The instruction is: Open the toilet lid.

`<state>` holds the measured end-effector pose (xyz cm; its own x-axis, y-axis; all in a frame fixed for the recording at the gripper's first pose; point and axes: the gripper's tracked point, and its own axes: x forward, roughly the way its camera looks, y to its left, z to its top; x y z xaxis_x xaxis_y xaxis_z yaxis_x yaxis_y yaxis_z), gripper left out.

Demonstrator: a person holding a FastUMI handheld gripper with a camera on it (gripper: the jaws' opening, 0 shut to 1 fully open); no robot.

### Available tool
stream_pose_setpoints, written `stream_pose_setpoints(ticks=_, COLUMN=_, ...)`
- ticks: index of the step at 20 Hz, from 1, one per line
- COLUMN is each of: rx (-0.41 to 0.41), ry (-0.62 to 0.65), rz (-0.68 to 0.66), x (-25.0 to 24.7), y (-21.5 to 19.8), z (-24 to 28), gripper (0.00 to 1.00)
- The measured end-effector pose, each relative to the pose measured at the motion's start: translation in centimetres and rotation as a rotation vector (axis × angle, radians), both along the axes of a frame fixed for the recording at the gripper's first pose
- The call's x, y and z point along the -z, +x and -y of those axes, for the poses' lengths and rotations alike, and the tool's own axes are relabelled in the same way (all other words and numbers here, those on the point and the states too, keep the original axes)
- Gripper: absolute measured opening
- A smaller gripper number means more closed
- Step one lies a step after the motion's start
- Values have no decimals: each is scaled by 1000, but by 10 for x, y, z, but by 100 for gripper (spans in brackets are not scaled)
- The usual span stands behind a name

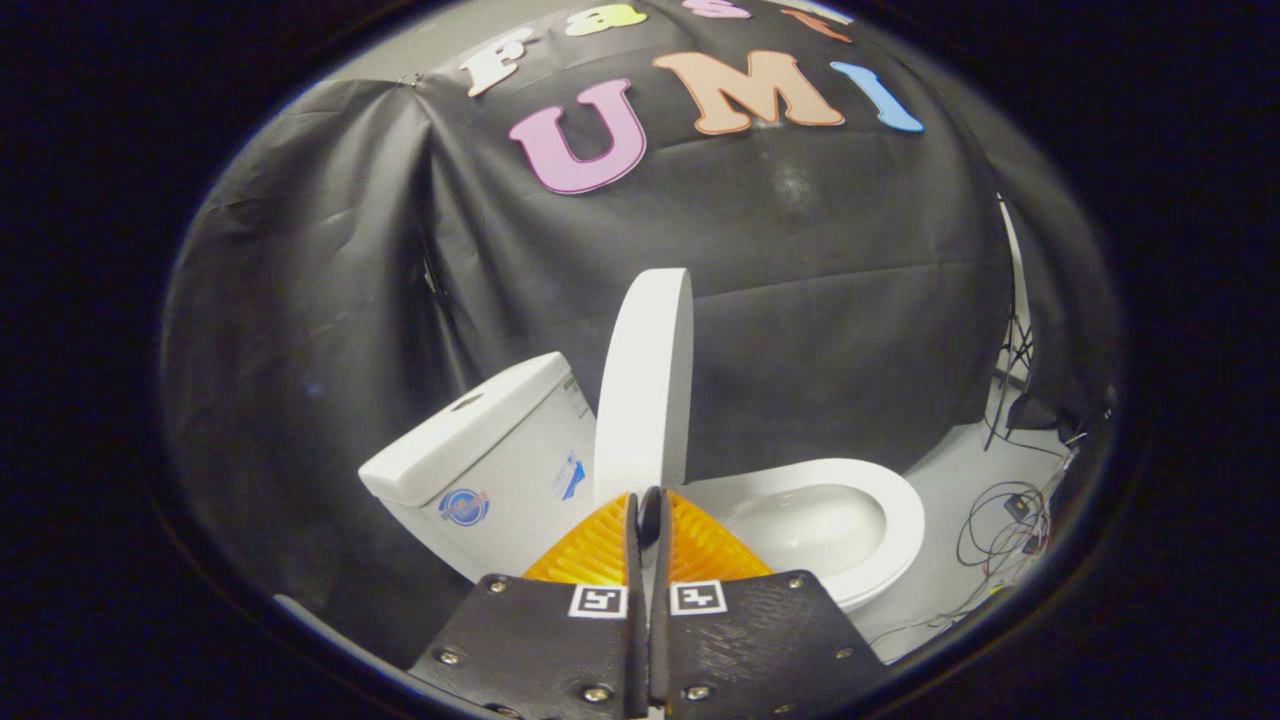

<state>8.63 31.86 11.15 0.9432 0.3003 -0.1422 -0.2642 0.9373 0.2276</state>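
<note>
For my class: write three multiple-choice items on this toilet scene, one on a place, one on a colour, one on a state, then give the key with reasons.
1. Where is the white ceramic cistern relative to the raised white plastic toilet lid?
A. behind it
B. inside the bowl
C. on the floor cables

2. What colour is the oval toilet seat?
A. black
B. white
C. blue

3. How is the gripper?
A. wide open
B. shut
C. holding a cable

Key: 1 A, the cistern stands behind the lid; 2 B, the seat ring is white; 3 B, its fingers meet just before the upright lid.
</note>
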Motion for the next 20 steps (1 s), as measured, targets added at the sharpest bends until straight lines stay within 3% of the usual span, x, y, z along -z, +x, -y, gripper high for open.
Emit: stream_pose_setpoints(ticks=20, rx=-118, ry=-33, rz=86, x=-10, y=-12, z=-80, gripper=3)
